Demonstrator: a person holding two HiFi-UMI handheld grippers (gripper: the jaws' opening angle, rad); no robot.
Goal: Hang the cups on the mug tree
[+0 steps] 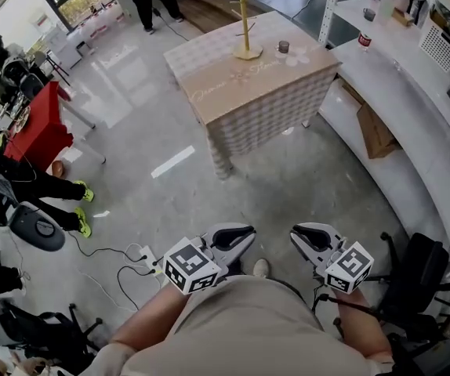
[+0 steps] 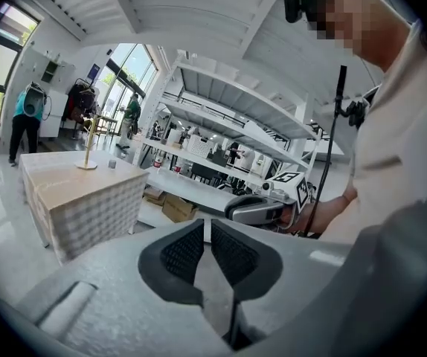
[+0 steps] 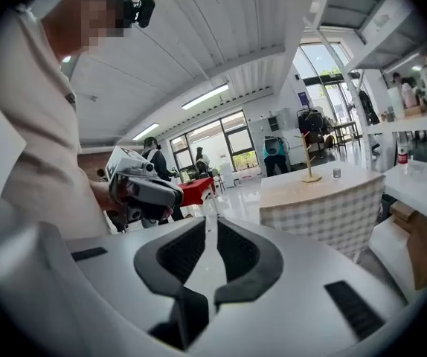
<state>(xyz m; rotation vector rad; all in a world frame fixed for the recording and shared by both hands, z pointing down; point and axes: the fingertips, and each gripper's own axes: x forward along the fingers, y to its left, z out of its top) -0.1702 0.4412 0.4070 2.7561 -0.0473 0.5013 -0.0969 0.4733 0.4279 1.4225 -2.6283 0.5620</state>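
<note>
Left gripper: the left gripper (image 1: pixel 237 235) is hanging at 6 o'clock in the head view, jaws pinched to a thin slit and carrying nothing.
Right gripper: the right gripper (image 1: pixel 307 238) is riding alongside it, jaws all but together and gripping nothing either.
Cup: one small dark cup (image 1: pixel 283 47) is sitting upright on the table (image 1: pixel 233 84), just beside the mug tree's base at its 4 o'clock.
Mug tree: the mug tree (image 1: pixel 246 23) is standing upright, pegs angling up and out.
Bearing: the cup is lying well apart from both pairs of jaws, at 12 o'clock in the head view; it is showing at 10 o'clock in the left gripper view and 1 o'clock in the right.
Nearer hand: I'm reading the right as marginally closer.
Coming move: both are looking at a long walk-up, and either will be needing its jaws opened first.
</note>
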